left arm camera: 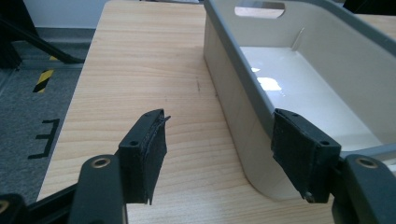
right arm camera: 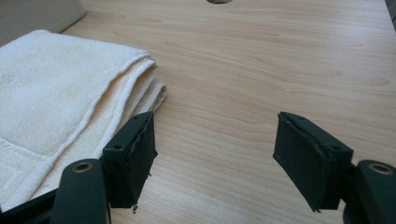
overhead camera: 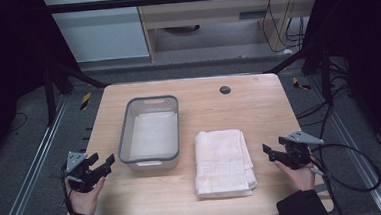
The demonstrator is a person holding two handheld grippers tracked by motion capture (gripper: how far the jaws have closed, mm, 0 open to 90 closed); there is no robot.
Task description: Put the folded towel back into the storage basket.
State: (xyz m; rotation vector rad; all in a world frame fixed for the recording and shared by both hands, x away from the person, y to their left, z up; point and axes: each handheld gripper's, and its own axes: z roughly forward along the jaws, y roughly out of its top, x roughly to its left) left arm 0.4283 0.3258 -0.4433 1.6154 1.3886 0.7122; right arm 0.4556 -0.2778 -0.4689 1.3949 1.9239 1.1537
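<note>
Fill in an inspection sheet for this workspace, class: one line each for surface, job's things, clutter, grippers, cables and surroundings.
Surface: wooden table, small dark round hole near its far edge.
Job's things: folded cream towel lying flat; empty grey-rimmed plastic bin to its left, apart from it.
Clutter: nothing seen.
Grippers: left gripper and right gripper both open, holding nothing.
Cables: black cable trailing from the right gripper.
Surroundings: grey floor, black frame struts.

Wooden table (overhead camera: pixel 263 108) sitting mid-frame, w/ dark round cap (overhead camera: pixel 225 90) lying upper centre near its far edge. Black-yellow tape mark (overhead camera: pixel 85 100) showing on floor upper left; metal rail (overhead camera: pixel 30 182) running lower left.
</note>
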